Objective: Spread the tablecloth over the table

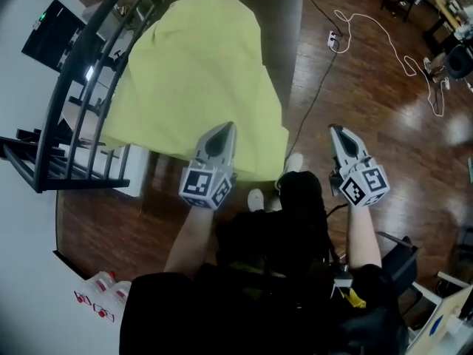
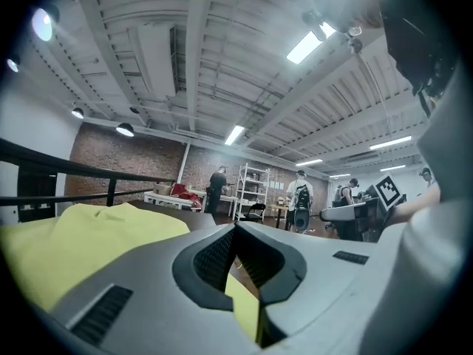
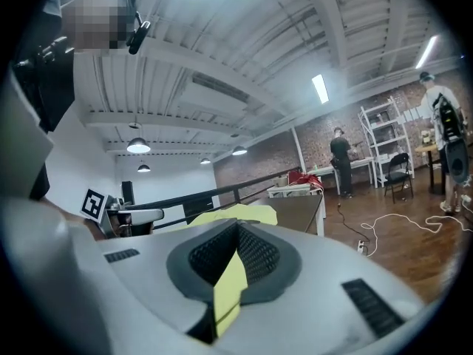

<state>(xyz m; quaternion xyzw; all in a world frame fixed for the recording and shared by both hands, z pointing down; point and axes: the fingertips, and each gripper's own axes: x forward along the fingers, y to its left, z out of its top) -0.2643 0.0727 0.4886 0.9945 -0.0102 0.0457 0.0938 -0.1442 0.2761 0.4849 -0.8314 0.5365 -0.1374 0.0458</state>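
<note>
Arms out in front, side by side! The left forearm (image 1: 194, 231) ran straight ahead, and the grey two-jaw left gripper (image 1: 224, 129) with its marker cube pointed level, jaws pressed together. The right forearm (image 1: 362, 231) carried the matching grey right gripper (image 1: 338, 130) well apart from it, nose dipped slightly, jaws closed tight.

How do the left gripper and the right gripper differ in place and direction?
The left gripper hangs over the cloth, at its near edge; the right gripper is beside the table, over the wood floor. In the head view the left gripper leans slightly right, the right gripper slightly left. Both are shut on the cloth.
</note>
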